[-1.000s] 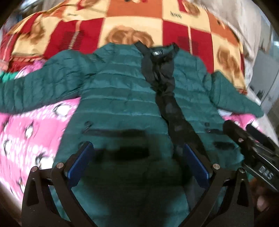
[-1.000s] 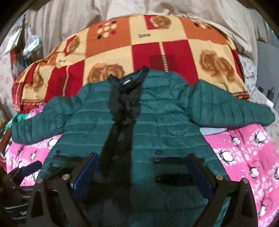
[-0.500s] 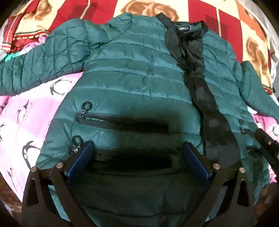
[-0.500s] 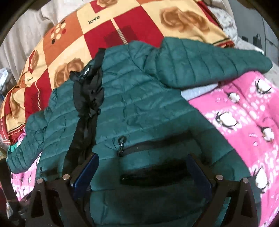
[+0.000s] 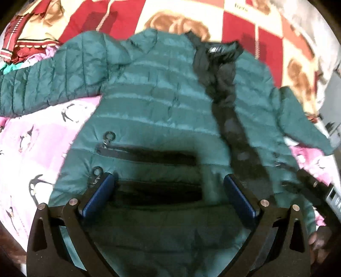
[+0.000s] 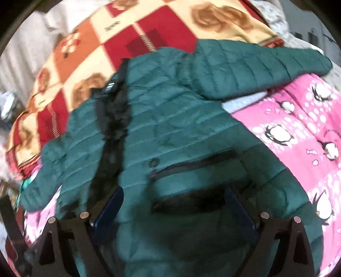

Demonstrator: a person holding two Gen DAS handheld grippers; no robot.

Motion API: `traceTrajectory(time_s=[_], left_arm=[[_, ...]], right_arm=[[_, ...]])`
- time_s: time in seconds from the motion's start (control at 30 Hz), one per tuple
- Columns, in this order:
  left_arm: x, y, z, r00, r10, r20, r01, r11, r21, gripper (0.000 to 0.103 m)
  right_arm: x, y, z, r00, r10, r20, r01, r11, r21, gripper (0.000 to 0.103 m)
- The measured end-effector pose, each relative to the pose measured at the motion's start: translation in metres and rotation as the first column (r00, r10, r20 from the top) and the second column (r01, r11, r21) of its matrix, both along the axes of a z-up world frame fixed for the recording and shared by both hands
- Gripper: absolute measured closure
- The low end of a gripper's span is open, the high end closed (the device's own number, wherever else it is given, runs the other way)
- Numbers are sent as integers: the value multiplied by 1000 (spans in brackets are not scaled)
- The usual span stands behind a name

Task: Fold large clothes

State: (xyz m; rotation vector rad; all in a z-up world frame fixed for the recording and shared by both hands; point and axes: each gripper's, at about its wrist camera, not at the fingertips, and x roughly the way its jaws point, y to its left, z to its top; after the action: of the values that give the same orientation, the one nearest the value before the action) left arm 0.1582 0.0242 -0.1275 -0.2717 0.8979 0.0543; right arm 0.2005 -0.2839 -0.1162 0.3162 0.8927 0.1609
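A dark green quilted puffer jacket (image 5: 162, 110) lies front up on the bed, sleeves spread to both sides, with a black collar and front placket (image 5: 226, 100) and black zip pockets. My left gripper (image 5: 168, 191) is open, its blue pads either side of the jacket's lower left pocket near the hem. The jacket also fills the right wrist view (image 6: 181, 138). My right gripper (image 6: 174, 208) is open over the lower right pocket (image 6: 191, 166). The right gripper's body shows at the left wrist view's right edge (image 5: 315, 191).
A pink penguin-print blanket (image 6: 298, 138) covers the bed under the jacket. A red, orange and cream checked blanket (image 5: 191, 19) with rose prints lies beyond the collar. Pale bedding (image 6: 32, 53) sits at the far left in the right wrist view.
Both grippers dropped close to the jacket's hem, then drew back slightly; the jacket fills more of each view than a second ago. Both stay open. The jacket has not moved.
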Motion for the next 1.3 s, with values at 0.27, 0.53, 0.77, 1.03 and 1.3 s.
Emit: traceTrajectory(time_s=[0.27,0.53,0.77,1.03,1.3], left_arm=[[-43,-2,32,995,-51,89,33,981,191,1],[-49,-6,36,990,-29,139,-7,968,250,1],[-54,-7,39,987,-21,161,-23,964,265,0],[-55,-7,39,987,-16,159,-26,967,254,1],[-53,-4,38,988,-12,154,-26,970,240,1]], right_arm=[[-65,35,37,951,246,186,-185,938,-292,8],[-82,25,41,953,161,256,-78,949,-304,8],[-83,29,41,958,134,254,-36,934,-356,8],[-85,27,40,960,124,252,-30,938,-346,8],[-81,20,38,967,99,235,-19,946,-322,8]])
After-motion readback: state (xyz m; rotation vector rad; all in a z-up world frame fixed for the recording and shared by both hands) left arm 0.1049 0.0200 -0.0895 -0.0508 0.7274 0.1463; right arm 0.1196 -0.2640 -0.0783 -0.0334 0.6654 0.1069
